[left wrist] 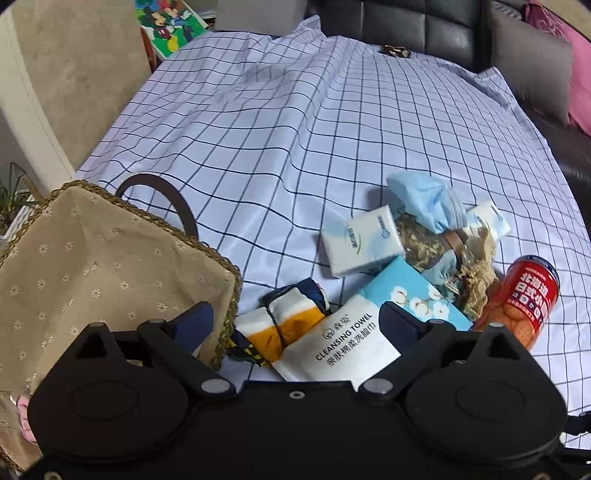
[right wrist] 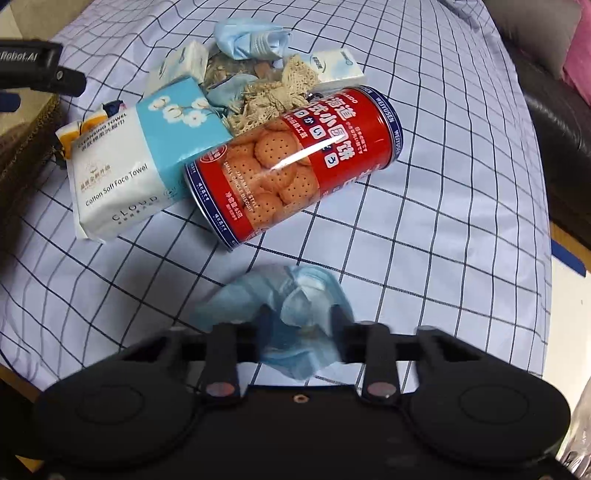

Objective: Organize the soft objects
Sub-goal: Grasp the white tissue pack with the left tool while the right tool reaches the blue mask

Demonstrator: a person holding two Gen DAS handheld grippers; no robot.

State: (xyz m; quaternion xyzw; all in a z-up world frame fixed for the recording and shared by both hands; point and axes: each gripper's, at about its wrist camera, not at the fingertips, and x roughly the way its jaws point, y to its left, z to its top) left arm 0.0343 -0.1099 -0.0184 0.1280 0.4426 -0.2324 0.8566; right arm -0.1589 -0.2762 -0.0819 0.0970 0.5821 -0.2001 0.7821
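A pile of soft goods lies on the checked cloth [left wrist: 280, 122]: a cleansing towel pack [left wrist: 343, 341] [right wrist: 125, 162], a folded orange and white cloth [left wrist: 280, 325], two tissue packs [left wrist: 364, 245], a crumpled blue mask [left wrist: 428, 201] [right wrist: 251, 38] and beige lace [right wrist: 273, 99]. My left gripper [left wrist: 295, 321] is open, its fingers either side of the towel pack. My right gripper [right wrist: 299, 317] is shut on a blue face mask [right wrist: 295, 306], held above the cloth in front of the pile.
A fabric-lined woven basket [left wrist: 92, 266] with a dark handle stands at the left. A red biscuit can [right wrist: 295, 162] [left wrist: 521, 299] lies on its side by the pile. A dark sofa [left wrist: 424, 26] with cushions runs behind and to the right.
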